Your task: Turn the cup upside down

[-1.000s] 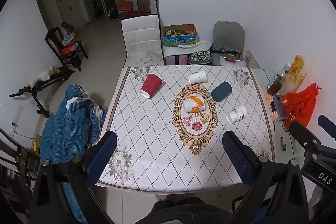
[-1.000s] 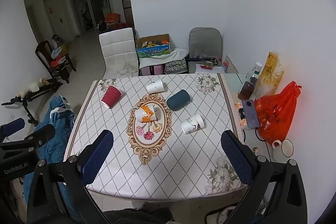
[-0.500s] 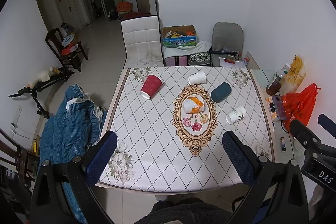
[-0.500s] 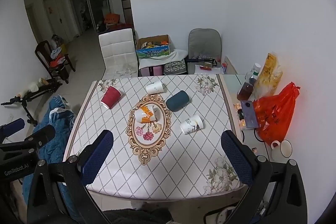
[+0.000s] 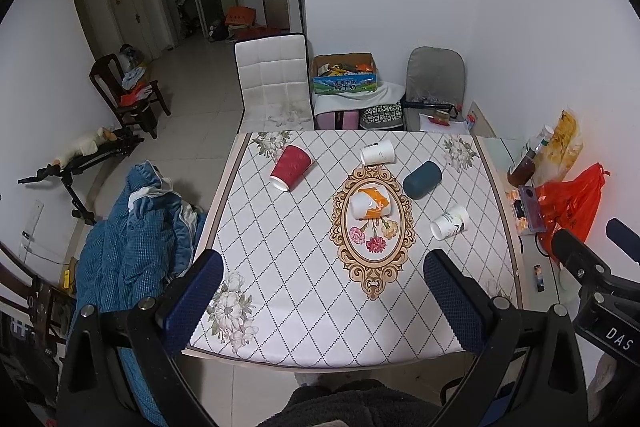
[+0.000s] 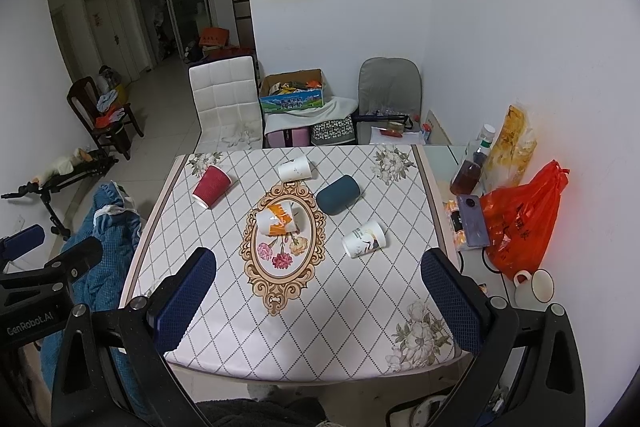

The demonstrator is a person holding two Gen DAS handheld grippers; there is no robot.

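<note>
From the left wrist camera, the left gripper (image 5: 322, 297) hung above the near edge of the tabletop (image 5: 280, 287), its two textured navy pads spread wide with nothing between them. The tabletop wore a white cloth printed with a dark diamond lattice, grey flowers at the corners and an ornate tan oval medallion (image 5: 372, 231) in the middle. Five cups lay on their sides, all well apart from the gripper: a ribbed red paper cup (image 5: 291, 167) towards the far left, a plain white paper cup (image 5: 377, 153) at the far middle, a smooth dark teal cup (image 5: 422, 180) to its right, an orange-and-white paper cup (image 5: 370, 203) on the medallion, and a white printed paper cup (image 5: 449, 222) nearer on the right. A crumpled blue quilted blanket (image 5: 132, 239) sat left of the tabletop.

From the right wrist camera, the right gripper (image 6: 320, 293) likewise hovered over the near edge, pads parted and empty. The same five cups showed on their sides. A glossy orange plastic bag (image 6: 520, 219) and a white mug (image 6: 538, 285) stood on the right.
</note>
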